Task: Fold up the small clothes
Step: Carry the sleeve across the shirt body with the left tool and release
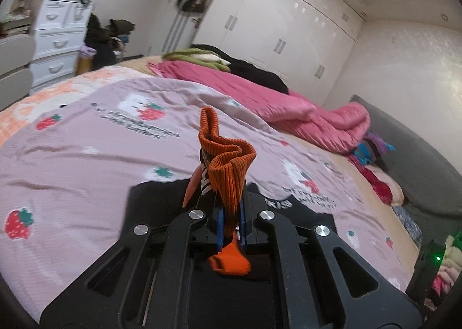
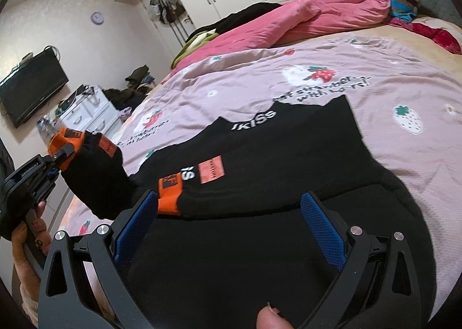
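A black sweatshirt (image 2: pixel 288 155) with white lettering, orange patches and orange cuffs lies spread on the pink strawberry-print bedsheet (image 2: pixel 389 75). My left gripper (image 1: pixel 231 213) is shut on one orange ribbed cuff (image 1: pixel 228 161), which stands up crumpled above the pads. In the right wrist view the left gripper (image 2: pixel 62 155) holds that sleeve (image 2: pixel 95 173) lifted off the bed at the left. My right gripper (image 2: pixel 231 213) hovers open over the sweatshirt's lower part, blue pads (image 2: pixel 323 231) wide apart. The other orange cuff (image 2: pixel 170 193) lies beside its left finger.
A bunched pink quilt (image 1: pixel 288 104) and dark clothes (image 1: pixel 254 69) lie along the bed's far side. The grey headboard (image 1: pixel 418 155) is at the right. White drawers (image 1: pixel 57 40), a wall television (image 2: pixel 31 89) and wardrobes (image 1: pixel 274 29) stand beyond. A person's hand (image 2: pixel 29 231) grips the left handle.
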`<state>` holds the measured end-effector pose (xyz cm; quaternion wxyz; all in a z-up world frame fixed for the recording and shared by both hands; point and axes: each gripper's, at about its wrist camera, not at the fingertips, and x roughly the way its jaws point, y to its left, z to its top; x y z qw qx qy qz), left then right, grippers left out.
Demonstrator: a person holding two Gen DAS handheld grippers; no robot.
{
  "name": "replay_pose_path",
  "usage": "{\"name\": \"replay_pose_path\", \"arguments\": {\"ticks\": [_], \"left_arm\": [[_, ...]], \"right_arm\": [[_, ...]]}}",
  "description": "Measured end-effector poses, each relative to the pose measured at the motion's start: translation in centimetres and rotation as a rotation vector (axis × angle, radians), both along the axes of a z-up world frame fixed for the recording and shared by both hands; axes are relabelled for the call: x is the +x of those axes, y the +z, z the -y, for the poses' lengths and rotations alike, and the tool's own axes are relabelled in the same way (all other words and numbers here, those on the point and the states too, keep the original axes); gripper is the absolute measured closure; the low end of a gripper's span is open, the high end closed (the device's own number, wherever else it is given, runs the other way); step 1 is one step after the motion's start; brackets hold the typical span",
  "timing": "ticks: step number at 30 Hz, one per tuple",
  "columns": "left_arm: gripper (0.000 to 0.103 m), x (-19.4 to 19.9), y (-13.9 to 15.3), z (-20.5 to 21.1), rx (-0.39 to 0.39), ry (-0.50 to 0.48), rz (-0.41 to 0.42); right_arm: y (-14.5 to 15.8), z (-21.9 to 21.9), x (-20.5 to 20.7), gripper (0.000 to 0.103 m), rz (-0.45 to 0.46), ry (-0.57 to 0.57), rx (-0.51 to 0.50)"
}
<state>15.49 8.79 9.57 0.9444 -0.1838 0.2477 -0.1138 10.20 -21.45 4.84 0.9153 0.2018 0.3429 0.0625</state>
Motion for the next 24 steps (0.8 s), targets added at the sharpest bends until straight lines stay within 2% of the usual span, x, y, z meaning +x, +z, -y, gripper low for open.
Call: {"name": "replay_pose_path", "arguments": {"ticks": [8,24], "left_arm": [[0.101,1.7,-0.9,4.4,0.007,-0.123,-0.042],[0.101,3.5,-6.9,11.1,0.066,-0.344,-0.198]], "right_arm": [[0.1,3.0,-0.8,0.004,0.008,-0.076,-0.001],[-1.5,5.0,-1.1,0.004,-0.016,-0.129,0.031]]}}
